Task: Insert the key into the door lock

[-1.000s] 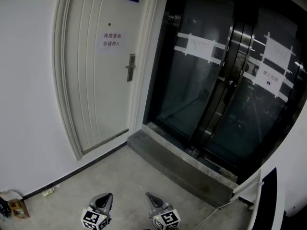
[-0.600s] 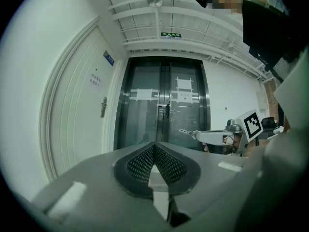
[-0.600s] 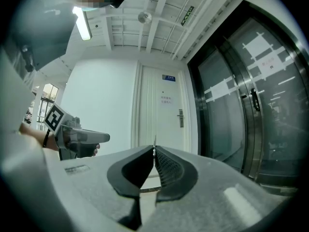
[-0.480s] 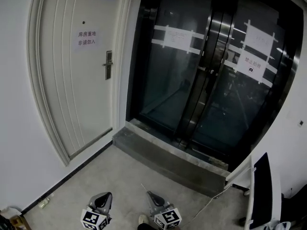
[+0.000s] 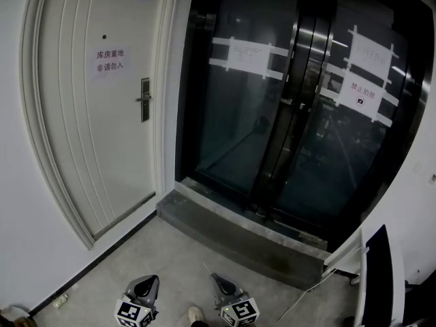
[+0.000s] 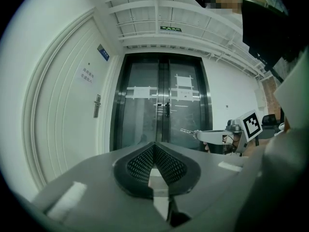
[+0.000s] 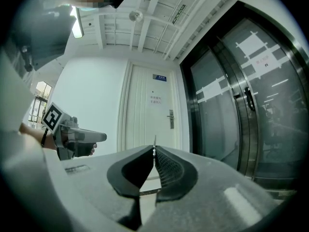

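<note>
Right gripper (image 7: 154,148): pinched on key (image 7: 154,140)
Left gripper (image 6: 154,145): jaws together
Door lock (image 5: 144,99): on white door (image 5: 82,135)
Beside it: glass doors (image 5: 286,114), stone step (image 5: 231,229)

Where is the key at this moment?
The key is pinched in the right gripper, low in the head view just right of the left gripper, its tip aimed at the white door, well short of the lock.

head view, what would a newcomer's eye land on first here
The dark glass double doors, taped with white paper notices, fill the middle and right. Left of them stands a white door with a lock plate. At the bottom edge, the right gripper pinches a thin key, beside the left gripper.
</note>
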{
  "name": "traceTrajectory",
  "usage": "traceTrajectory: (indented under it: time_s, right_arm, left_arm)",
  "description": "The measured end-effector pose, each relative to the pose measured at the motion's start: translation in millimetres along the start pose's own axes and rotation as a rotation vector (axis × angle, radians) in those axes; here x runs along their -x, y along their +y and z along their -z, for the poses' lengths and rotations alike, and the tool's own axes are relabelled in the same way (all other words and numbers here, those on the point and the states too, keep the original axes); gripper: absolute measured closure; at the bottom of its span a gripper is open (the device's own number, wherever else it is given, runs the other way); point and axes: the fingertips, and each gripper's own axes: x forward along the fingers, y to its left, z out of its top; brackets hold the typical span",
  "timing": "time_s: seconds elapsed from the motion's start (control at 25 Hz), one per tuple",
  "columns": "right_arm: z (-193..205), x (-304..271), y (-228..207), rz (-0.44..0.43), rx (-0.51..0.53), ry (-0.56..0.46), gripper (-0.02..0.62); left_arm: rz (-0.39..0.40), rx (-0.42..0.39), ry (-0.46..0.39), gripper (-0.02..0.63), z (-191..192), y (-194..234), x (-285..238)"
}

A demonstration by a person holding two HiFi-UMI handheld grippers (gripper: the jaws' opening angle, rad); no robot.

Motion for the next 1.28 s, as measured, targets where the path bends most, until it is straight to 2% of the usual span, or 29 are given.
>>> traceTrajectory:
  time_s: [0.24,0.4,0.76,1.0,1.28]
  right_arm:
    - [-5,-47,-49,-0.007,-0.004,-0.003,0.584]
    - [8,-78,-88,0.003,-0.016,0.002,0.584]
    - [1,-143,-145,-0.034,-0.004,-0.013,0.584]
    - [7,-185,-159,-0.107,-0.017,-0.019,0.584]
    - [11,-230,-147,-0.212,-0.041,-0.009,0.584]
  left_arm:
    - [0.003,-0.001,0.009,0.604,-11,20,-64]
    - [0.003,0.003,0.014,0.604,-15,33,-105]
    - [-0.024,-0.012,0.012,0.604,-26,66,-185]
    - [-0.096,0.007,0.013,0.604,-28,94,-210]
    - [-0.209,0.001,0.014,0.604,-16,138,-203]
